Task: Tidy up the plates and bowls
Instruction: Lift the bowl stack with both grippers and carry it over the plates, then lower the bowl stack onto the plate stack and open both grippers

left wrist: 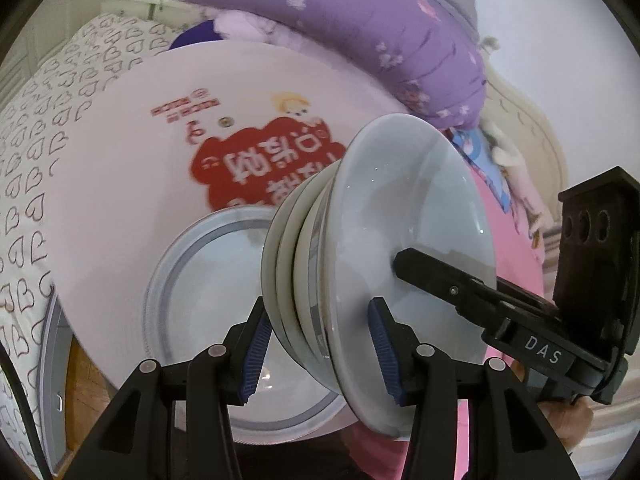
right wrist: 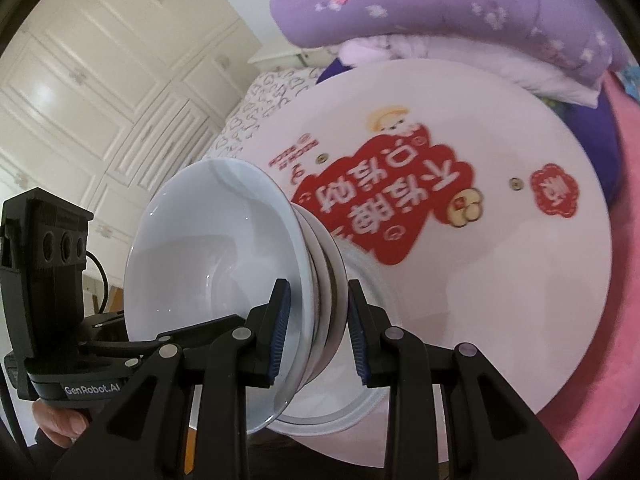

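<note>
A stack of white bowls hangs tilted above the pink round table, a wide bowl on top and smaller ones nested under it. My left gripper is shut on the stack's near rim, one blue pad inside the top bowl and one under the stack. From the opposite side my right gripper is shut on the same stack of bowls; one of its fingers reaches into the top bowl. Below the stack, a flat white plate with a grey rim lies on the table.
A folded purple floral quilt is piled behind the table. A heart-patterned sheet lies to the left, and pink bedding to the right. White wardrobe doors stand at the back. A hand grips the left handle.
</note>
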`<control>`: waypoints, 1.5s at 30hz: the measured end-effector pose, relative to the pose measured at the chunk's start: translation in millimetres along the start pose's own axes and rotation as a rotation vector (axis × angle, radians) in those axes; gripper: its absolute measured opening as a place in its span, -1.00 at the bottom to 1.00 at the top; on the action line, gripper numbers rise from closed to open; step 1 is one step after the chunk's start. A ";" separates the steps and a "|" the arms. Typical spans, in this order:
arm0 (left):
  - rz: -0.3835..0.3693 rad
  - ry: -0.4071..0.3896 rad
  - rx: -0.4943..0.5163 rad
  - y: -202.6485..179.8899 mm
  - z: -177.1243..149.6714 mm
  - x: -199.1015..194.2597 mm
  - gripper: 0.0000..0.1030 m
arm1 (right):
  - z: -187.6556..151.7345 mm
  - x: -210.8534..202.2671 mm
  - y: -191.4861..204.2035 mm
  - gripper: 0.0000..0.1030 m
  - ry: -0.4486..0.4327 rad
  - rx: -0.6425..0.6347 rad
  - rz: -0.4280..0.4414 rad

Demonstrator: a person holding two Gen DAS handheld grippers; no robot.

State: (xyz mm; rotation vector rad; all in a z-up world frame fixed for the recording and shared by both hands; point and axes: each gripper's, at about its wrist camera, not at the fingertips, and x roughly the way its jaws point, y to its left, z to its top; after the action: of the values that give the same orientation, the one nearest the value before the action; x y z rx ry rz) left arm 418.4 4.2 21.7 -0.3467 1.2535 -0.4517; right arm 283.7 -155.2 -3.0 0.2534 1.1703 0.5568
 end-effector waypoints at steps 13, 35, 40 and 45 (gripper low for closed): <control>0.000 0.048 -0.063 22.9 -31.0 7.4 -0.15 | -25.8 33.3 6.8 -0.45 0.087 -0.026 -0.016; 0.029 0.039 -0.065 21.4 -30.7 35.2 -0.13 | -31.4 45.1 -3.4 -0.44 0.100 -0.003 -0.024; 0.027 0.037 -0.069 19.0 -32.0 32.8 -0.12 | -32.0 46.0 -8.6 -0.41 0.095 0.018 -0.018; 0.030 0.018 -0.063 16.0 -32.4 28.9 0.15 | -29.5 36.5 -12.4 -0.33 0.062 0.035 -0.012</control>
State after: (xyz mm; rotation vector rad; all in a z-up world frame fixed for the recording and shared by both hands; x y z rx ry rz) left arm 396.6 3.1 -19.1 -0.3776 1.2904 -0.3912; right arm 270.2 -148.8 -49.2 0.2603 1.2414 0.5372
